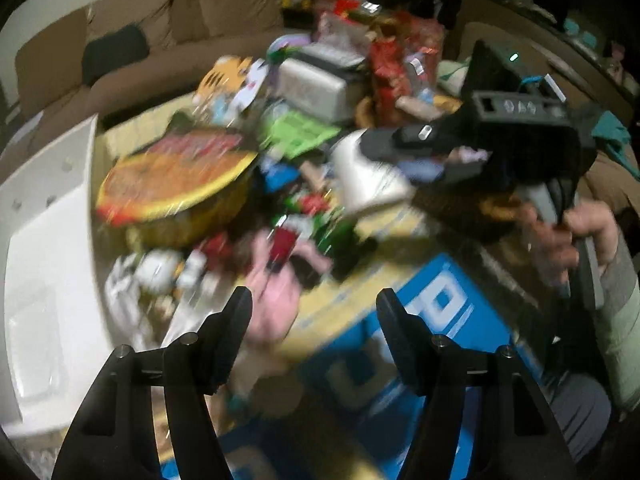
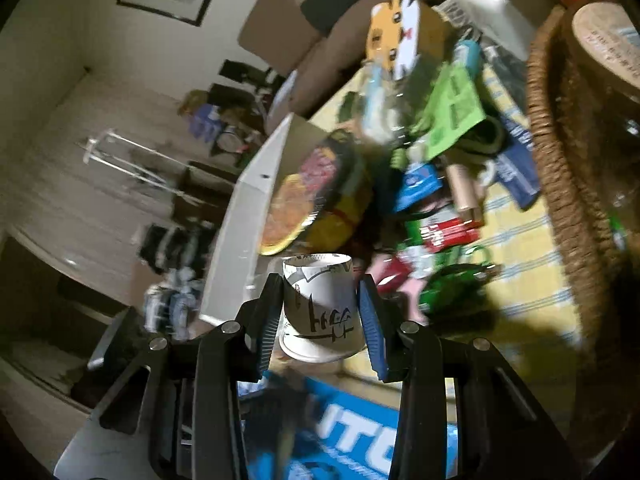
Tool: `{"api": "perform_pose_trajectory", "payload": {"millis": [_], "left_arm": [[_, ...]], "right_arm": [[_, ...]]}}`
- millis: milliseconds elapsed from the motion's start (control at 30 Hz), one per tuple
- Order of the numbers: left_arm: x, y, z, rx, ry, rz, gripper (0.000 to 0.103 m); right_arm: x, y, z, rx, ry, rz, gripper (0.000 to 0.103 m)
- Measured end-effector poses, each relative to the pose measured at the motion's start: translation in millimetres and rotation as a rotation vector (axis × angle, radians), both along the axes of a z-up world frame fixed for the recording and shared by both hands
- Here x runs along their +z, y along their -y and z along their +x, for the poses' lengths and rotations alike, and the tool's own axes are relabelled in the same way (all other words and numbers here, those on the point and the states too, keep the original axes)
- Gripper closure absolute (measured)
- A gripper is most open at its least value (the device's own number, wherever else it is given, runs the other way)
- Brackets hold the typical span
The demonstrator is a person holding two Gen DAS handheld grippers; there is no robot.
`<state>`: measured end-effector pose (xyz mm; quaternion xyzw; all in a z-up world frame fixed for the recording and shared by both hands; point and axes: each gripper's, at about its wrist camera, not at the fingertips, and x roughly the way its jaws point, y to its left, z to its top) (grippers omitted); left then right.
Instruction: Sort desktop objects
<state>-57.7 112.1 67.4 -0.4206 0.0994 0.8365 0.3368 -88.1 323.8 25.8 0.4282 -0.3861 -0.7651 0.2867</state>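
My right gripper (image 2: pixel 320 300) is shut on a white paper cup (image 2: pixel 318 308) with black markings, held upside down above the cluttered table. The same cup (image 1: pixel 366 172) shows in the left wrist view, carried by the right gripper (image 1: pixel 404 168) at the upper right. My left gripper (image 1: pixel 314 306) is open and empty, low over the table, above a pink item (image 1: pixel 272 312) and a blue box (image 1: pixel 420 340). The views are motion-blurred.
A white tray (image 1: pixel 44 240) lies at the left. A yellow round noodle bowl (image 1: pixel 176 184), a green sheet (image 1: pixel 300 132), red packets (image 1: pixel 280 244), a dark green object (image 2: pixel 452 288) and a wicker basket (image 2: pixel 560 160) crowd the yellow-checked table (image 2: pixel 528 280). A brown sofa (image 1: pixel 120 40) stands behind.
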Motion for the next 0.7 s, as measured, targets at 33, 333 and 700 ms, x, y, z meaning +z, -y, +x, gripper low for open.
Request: {"api": "perform_pose_trajectory", "payload": {"millis": [33, 333, 700], "left_arm": [[4.0, -5.5, 0.0, -0.01, -0.018, 0.012, 0.032], [21.1, -17.0, -5.4, 0.026, -0.16, -0.016, 0.029], [24.0, -3.7, -16.6, 0.075, -0.074, 0.105, 0.09]], "right_arm": [[-1.0, 1.5, -0.3, 0.015, 0.006, -0.038, 0.067], [-20.1, 14.4, -5.7, 0.101, 0.079, -0.25, 0.067], [-30.7, 39.5, -6.3, 0.119, 0.128, -0.329, 0.061]]}}
